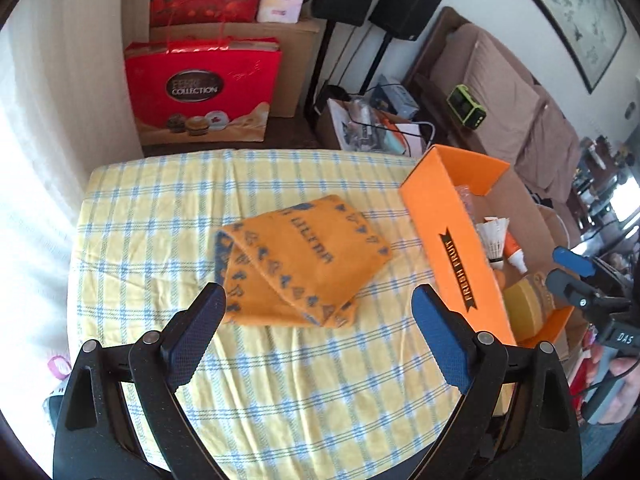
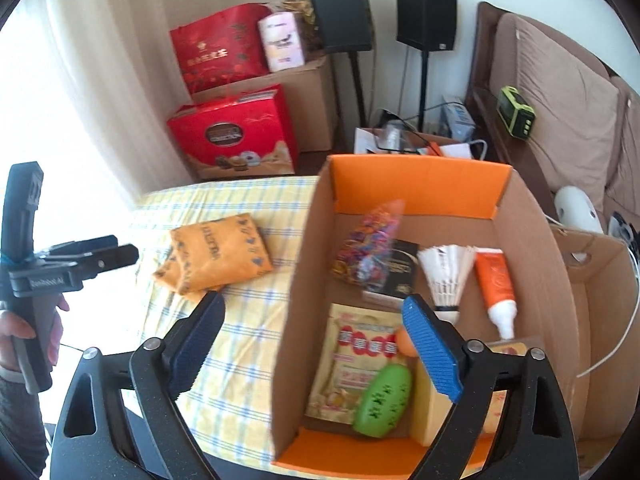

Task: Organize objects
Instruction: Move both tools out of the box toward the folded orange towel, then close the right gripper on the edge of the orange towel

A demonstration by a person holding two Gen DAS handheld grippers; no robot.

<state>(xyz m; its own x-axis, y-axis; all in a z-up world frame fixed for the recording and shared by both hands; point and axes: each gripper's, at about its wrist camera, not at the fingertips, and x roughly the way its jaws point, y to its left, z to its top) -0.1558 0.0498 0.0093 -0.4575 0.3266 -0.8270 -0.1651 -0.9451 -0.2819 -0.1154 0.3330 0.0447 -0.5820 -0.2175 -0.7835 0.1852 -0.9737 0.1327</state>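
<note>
A folded orange towel (image 1: pixel 304 268) with blue print lies on the yellow checked tablecloth (image 1: pixel 168 216). Just short of it, my left gripper (image 1: pixel 320 294) hangs open with nothing between its blue pads. To the right stands an orange-lined cardboard box (image 2: pixel 416 184). It holds a shuttlecock (image 2: pixel 448 276), an orange tube (image 2: pixel 496 284), a green oval toy (image 2: pixel 384 400), a printed packet (image 2: pixel 356 360), a bag of coloured bands (image 2: pixel 370 244) and other small items. My right gripper (image 2: pixel 314 302) is open and empty, straddling the box's left wall. The towel (image 2: pixel 220 256) shows left of the box.
Red gift bags (image 1: pixel 200 92) and a brown carton stand beyond the table's far edge. Two black speakers on stands (image 2: pixel 424 16) and a brown sofa (image 2: pixel 560 92) fill the back right. A second plain cardboard box (image 2: pixel 600 320) sits right of the orange one. A hand holds the left gripper (image 2: pixel 126 248).
</note>
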